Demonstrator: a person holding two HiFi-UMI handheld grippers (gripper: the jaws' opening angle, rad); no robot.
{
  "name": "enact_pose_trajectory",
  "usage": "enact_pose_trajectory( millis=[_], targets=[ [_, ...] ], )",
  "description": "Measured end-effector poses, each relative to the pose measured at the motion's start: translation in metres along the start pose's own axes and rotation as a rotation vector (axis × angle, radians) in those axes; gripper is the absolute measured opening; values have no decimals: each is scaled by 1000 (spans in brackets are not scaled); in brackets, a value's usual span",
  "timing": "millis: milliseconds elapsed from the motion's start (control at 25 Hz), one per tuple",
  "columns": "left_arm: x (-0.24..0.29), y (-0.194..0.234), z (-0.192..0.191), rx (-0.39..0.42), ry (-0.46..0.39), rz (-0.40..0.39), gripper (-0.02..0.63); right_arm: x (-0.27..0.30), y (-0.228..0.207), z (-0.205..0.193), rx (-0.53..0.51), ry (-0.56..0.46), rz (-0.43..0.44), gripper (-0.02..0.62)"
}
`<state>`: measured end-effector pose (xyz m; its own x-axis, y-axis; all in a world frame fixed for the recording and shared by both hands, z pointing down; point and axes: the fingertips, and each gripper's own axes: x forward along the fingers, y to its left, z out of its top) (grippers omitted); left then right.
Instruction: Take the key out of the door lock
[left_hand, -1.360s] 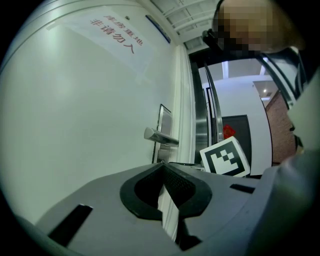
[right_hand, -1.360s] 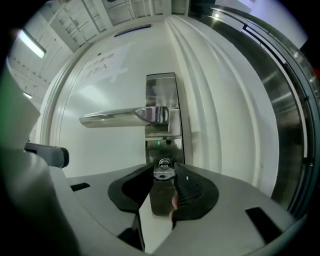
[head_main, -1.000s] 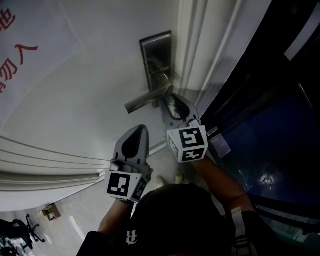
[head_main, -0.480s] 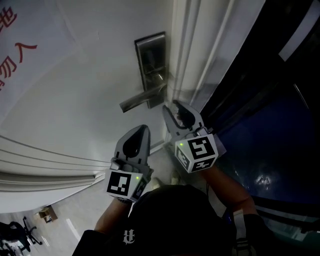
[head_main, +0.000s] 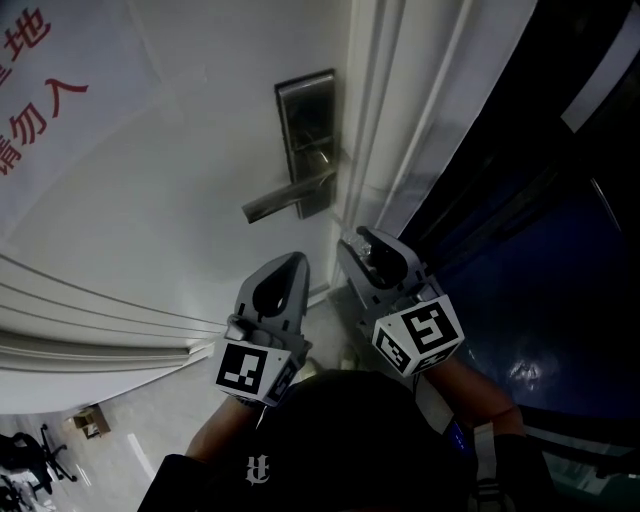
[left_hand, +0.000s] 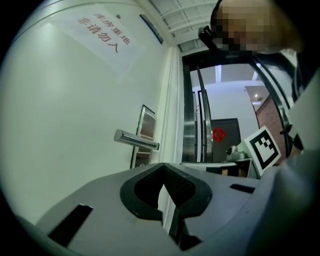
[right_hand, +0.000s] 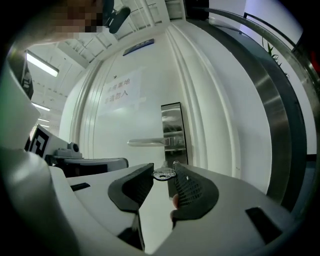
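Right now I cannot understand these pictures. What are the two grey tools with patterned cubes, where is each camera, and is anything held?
There is no robot here: a person holds one gripper in each hand, and the cubes are parts of them. The head view comes from a camera on the person's head, looking down at the left gripper and right gripper before a white door. The other two views come from cameras riding on each gripper, looking along its jaws. On the door are a metal lock plate, a lever handle and a paper notice with red characters. The right gripper pinches a small silver key at its jaw tips, clear of the lock plate. The left gripper's jaws are together, empty.
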<state>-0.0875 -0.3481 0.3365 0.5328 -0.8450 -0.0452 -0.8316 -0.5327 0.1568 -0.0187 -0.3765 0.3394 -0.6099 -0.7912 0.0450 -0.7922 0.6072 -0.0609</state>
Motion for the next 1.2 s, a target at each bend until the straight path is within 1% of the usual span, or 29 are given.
enact_pose_trajectory(
  millis=[400, 720, 1200],
  targets=[
    [2, -9, 3, 5, -1, 2, 8, -18, 5, 0, 5, 9, 33, 132],
    [4, -10, 0, 7, 0, 14, 8, -18, 5, 0, 13, 3, 47, 132],
    [5, -10, -1, 3, 1, 21, 8, -14, 4, -3, -4, 9, 58, 132]
  ],
)
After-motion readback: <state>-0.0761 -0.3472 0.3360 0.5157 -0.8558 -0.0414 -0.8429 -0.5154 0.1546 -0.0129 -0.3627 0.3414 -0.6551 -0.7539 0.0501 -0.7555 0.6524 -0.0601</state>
